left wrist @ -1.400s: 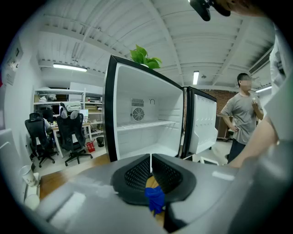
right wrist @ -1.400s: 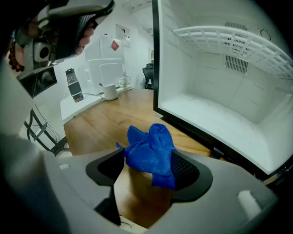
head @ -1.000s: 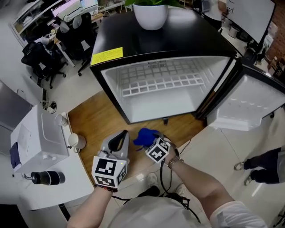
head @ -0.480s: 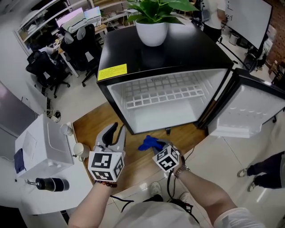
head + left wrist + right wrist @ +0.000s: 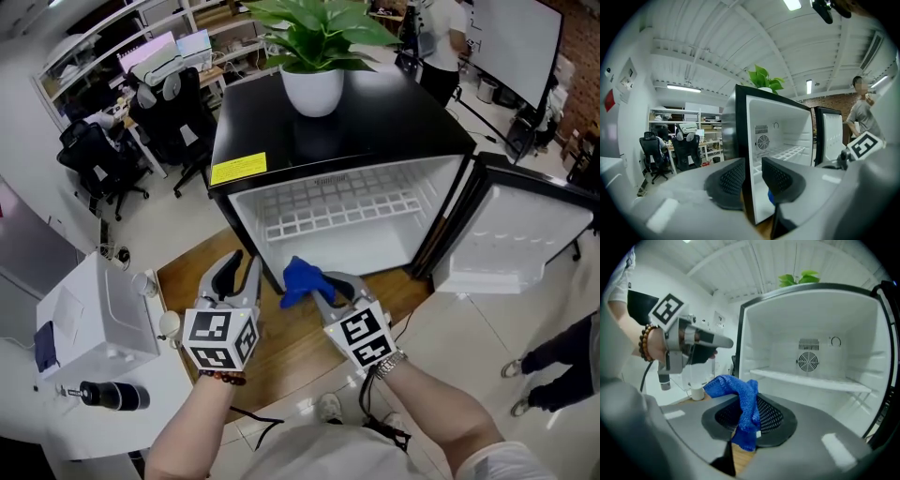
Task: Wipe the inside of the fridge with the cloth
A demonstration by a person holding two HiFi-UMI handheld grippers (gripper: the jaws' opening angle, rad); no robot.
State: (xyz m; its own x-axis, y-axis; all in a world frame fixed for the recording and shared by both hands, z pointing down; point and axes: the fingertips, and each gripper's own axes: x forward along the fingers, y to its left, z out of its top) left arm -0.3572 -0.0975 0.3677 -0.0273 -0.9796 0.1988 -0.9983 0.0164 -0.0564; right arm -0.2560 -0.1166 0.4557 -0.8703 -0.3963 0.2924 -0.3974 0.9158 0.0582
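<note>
1. Small black fridge (image 5: 281,122) sitting on a strip of wood flooring (image 5: 281,352). Its door (image 5: 511,239) is swung wide to the right, the inside is all white with a wire shelf (image 5: 337,211), and there's a potted plant (image 5: 314,66) on top.
2. Rest of the room is an office: pale floor, black chairs (image 5: 89,155) back left, and a white table (image 5: 155,384) with a mug (image 5: 171,323) on my left.
3. I've got both grippers held out side by side in front of the opening, pointing into it roughly level.
4. Left gripper (image 5: 239,262) – jaws have just been opening, now partway apart with nothing in them.
5. Right gripper (image 5: 323,286) – jaws have just been closing and are clamped on the blue cloth (image 5: 300,277). It's bunched over the tips, right at the fridge's lower front edge.
</note>
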